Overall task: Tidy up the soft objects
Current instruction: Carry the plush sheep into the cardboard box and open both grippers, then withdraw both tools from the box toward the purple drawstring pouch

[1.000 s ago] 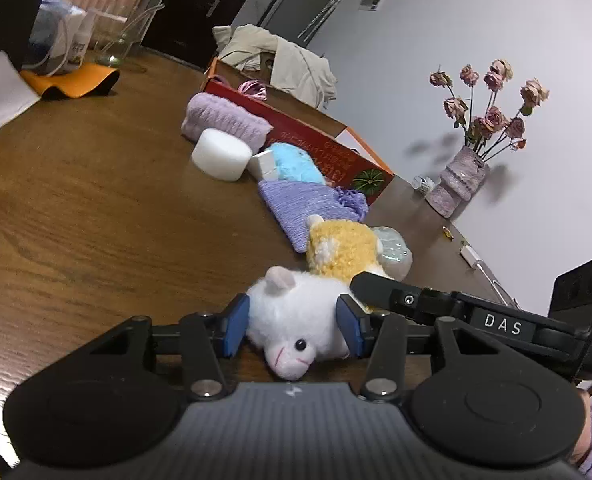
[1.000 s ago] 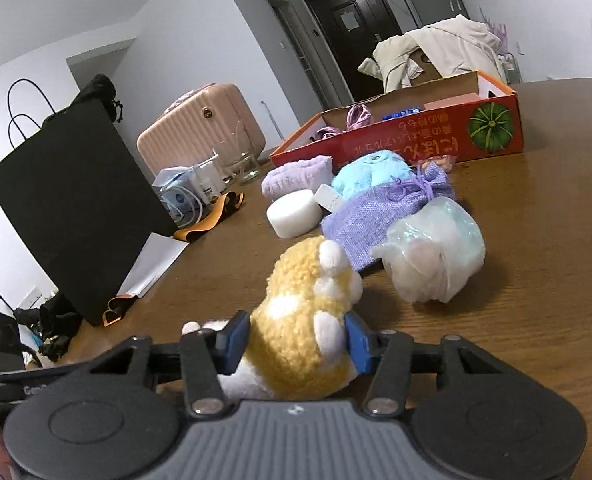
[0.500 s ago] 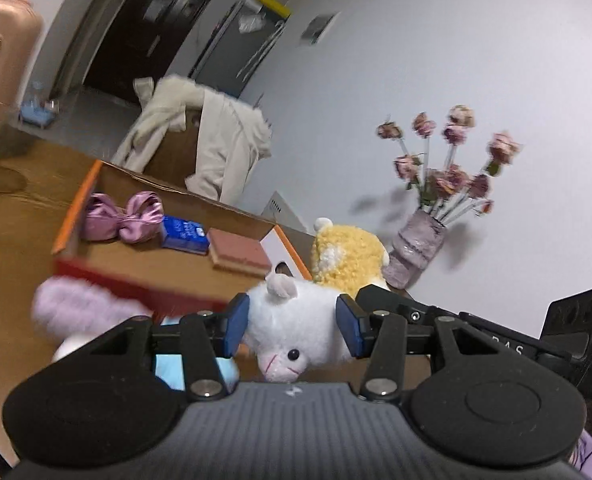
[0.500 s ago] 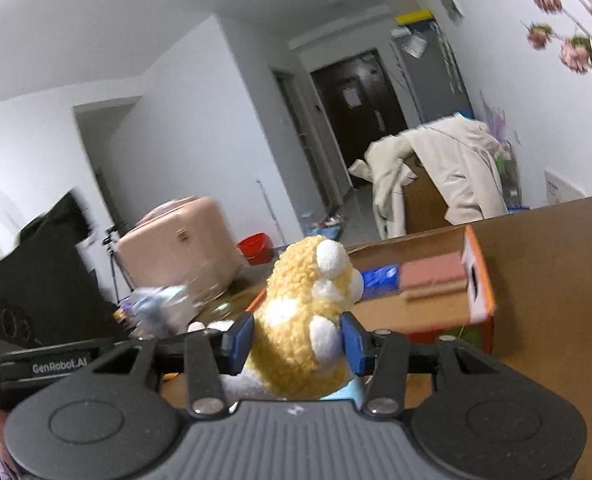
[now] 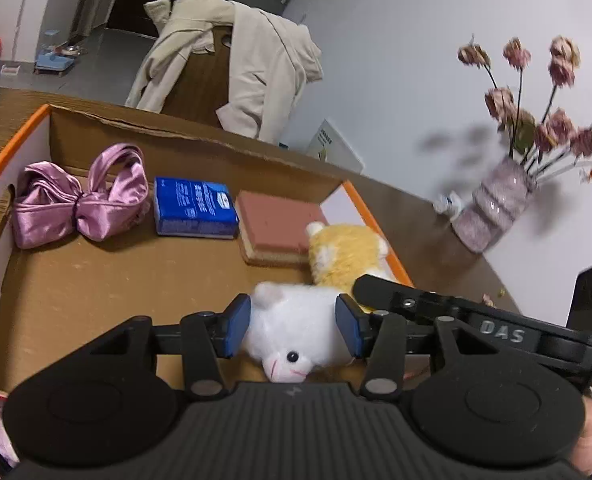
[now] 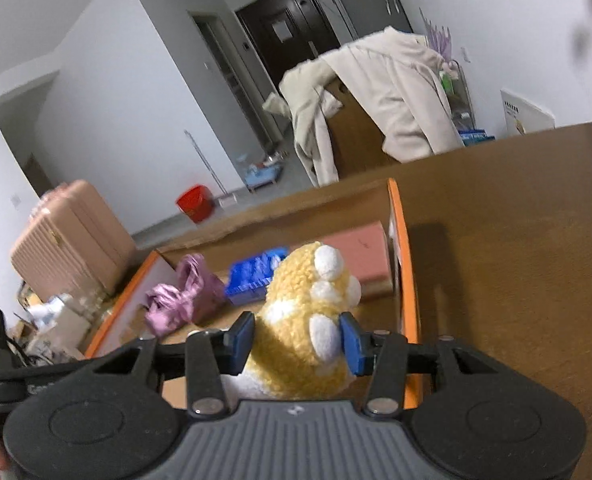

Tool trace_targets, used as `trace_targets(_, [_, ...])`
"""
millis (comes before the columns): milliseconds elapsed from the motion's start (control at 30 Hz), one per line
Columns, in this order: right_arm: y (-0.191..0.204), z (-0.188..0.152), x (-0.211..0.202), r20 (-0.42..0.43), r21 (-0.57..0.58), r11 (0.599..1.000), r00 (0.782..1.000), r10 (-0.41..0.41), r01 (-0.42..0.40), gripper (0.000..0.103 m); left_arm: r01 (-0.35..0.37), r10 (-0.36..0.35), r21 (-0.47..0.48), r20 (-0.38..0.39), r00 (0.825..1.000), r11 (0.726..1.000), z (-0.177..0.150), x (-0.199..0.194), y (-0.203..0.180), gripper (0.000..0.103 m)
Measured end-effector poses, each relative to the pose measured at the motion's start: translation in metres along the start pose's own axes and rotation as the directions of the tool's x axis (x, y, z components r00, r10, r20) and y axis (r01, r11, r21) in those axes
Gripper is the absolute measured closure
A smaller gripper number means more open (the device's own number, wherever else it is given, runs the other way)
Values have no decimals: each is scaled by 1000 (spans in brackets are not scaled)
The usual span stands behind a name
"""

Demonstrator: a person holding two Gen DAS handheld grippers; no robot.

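soft toys, two: white plush [image 5: 292,332] clamped in left tool [image 5: 294,330]; yellow plush [image 6: 304,328] clamped in right tool [image 6: 298,338]. both held over cardboard box [image 5: 96,280] on bench [image 6: 516,240]. already in box: pink bow [image 5: 76,204], blue pack [image 5: 194,208], sponge [image 5: 276,228]. left to do, by judgement: release both plush inside.

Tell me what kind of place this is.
Most likely a lived-in home, at a wooden dining table. A beige coat hangs over a chair, a vase of dried roses stands by the wall, and a pink suitcase sits nearby.
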State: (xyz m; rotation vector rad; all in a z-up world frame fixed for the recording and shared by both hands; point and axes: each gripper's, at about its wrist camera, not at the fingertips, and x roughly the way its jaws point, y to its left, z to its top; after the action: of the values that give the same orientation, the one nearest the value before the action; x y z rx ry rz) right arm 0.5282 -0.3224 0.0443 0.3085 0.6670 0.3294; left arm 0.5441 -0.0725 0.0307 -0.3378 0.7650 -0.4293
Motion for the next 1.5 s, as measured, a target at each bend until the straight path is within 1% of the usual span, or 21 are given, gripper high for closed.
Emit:
trace_targets(33, [2, -2, 0, 11, -21, 999, 1000, -27, 28, 58, 1, -1, 7, -1, 1000, 1000, -2, 0, 0, 55])
trace_targets(133, [11, -4, -9, 56, -69, 991, 993, -108, 112, 55, -8, 8, 29, 12, 1000, 1000, -6, -9, -4, 55])
trace_targets(233, [20, -3, -29, 85, -92, 989, 991, -106, 114, 54, -27, 24, 66, 47, 999, 997, -4, -31, -11, 54])
trace_targets(267, [24, -2, -38, 98, -104, 989, 990, -100, 110, 51, -32, 28, 78, 62, 998, 996, -3, -41, -13, 54])
trace_targets(367, [39, 3, -68, 136, -143, 983, 986, -93, 112, 48, -66, 54, 108, 116, 992, 992, -2, -76, -18, 52])
trace_targets(400, [45, 3, -79, 149, -164, 979, 984, -94, 118, 47, -83, 68, 115, 134, 989, 990, -3, -89, -18, 50])
trace_targets(467, [55, 3, -101, 164, -203, 971, 982, -96, 129, 38, -113, 90, 136, 167, 982, 984, -6, -114, -20, 47])
trace_targets(500, [60, 1, -112, 175, -222, 966, 980, -97, 135, 37, -135, 107, 150, 185, 977, 979, -9, -127, -22, 44])
trace_targets(567, [68, -4, -134, 191, -248, 958, 977, -99, 146, 30, -210, 164, 193, 232, 959, 958, -20, -153, -26, 38])
trace_targets(600, [72, -8, -145, 204, -261, 953, 974, -104, 156, 29, -254, 195, 215, 261, 946, 943, -27, -166, -28, 35])
trace_targets(667, [82, -21, -167, 241, -300, 935, 964, -115, 187, 21, -326, 242, 246, 318, 917, 913, -45, -194, -32, 31])
trace_targets(733, [92, -37, -186, 286, -344, 915, 952, -111, 211, 16, -354, 248, 261, 363, 898, 898, -61, -219, -34, 22])
trace_targets(800, [104, -55, -202, 312, -385, 895, 945, -103, 225, 16, -371, 240, 279, 408, 881, 886, -80, -243, -40, 19])
trace_targets(900, [120, -77, -220, 336, -422, 877, 938, -83, 229, 16, -395, 233, 298, 458, 858, 869, -104, -270, -49, 16])
trace_targets(967, [129, -89, -229, 348, -441, 868, 935, -70, 229, 16, -394, 219, 307, 476, 852, 866, -117, -284, -52, 12])
trace_targets(1100, [146, -114, -248, 373, -461, 856, 926, -51, 233, 16, -402, 211, 310, 501, 839, 862, -144, -306, -59, 11])
trace_targets(1167, [151, -129, -257, 385, -460, 858, 922, -39, 228, 15, -409, 215, 300, 514, 830, 862, -159, -315, -60, 10])
trace_targets(1233, [153, -146, -267, 394, -448, 868, 919, -23, 214, 14, -407, 218, 285, 518, 827, 868, -176, -322, -58, 9])
trace_targets(1333, [153, -177, -279, 382, -425, 888, 924, 0, 176, 14, -388, 218, 257, 507, 834, 885, -206, -330, -53, 7])
trace_targets(1400, [151, -202, -282, 359, -412, 897, 933, -2, 160, 14, -386, 230, 236, 500, 835, 892, -228, -334, -49, 7])
trace_targets(1500, [148, -236, -284, 331, -390, 907, 943, -24, 160, 14, -401, 266, 187, 496, 827, 897, -254, -340, -42, 5])
